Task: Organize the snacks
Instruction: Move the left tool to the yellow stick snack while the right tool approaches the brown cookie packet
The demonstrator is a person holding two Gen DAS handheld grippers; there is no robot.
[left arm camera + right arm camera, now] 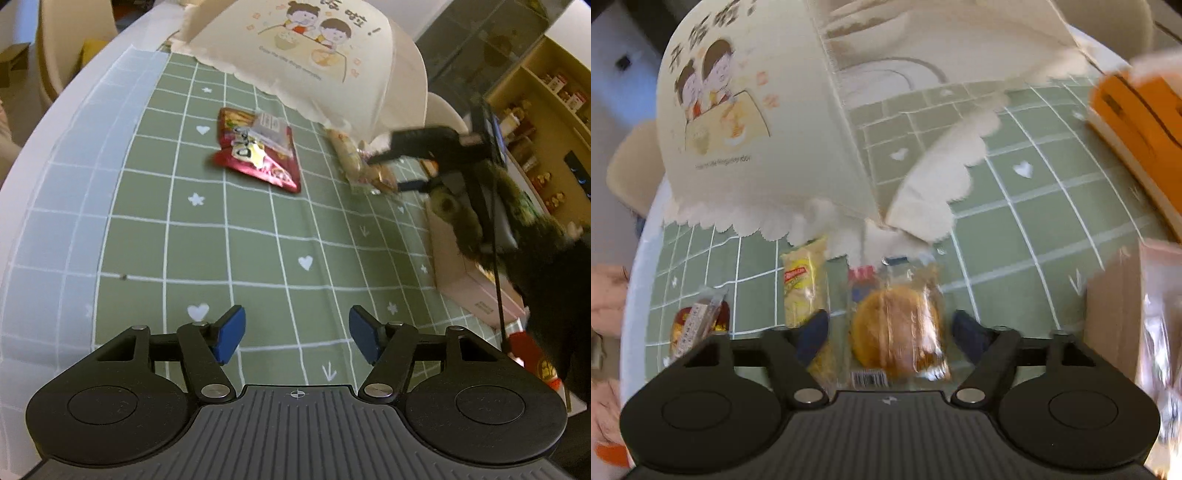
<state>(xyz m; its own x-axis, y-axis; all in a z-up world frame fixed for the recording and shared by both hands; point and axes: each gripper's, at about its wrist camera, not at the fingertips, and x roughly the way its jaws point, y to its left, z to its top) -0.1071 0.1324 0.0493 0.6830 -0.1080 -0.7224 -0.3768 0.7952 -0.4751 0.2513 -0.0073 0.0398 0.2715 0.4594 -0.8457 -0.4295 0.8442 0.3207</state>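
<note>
Right gripper (886, 332) lowered with jaws apart, straddling the round golden cake in clear wrap (897, 332) — pads not pressing, nothing grasped. Just beside, a long yellow-labelled wafer pack (803, 288); further left, a red foil snack bag (696, 325). Behind all three, a cream mesh food cover printed with cartoon children (746, 122). Left gripper (295, 334) hovering released above the green checked tabletop (258, 240), empty-jawed. Pink cardboard box (465, 280) at the right edge — probably the destination. Judged barely begun: three snacks loose, none seen packed away.
</note>
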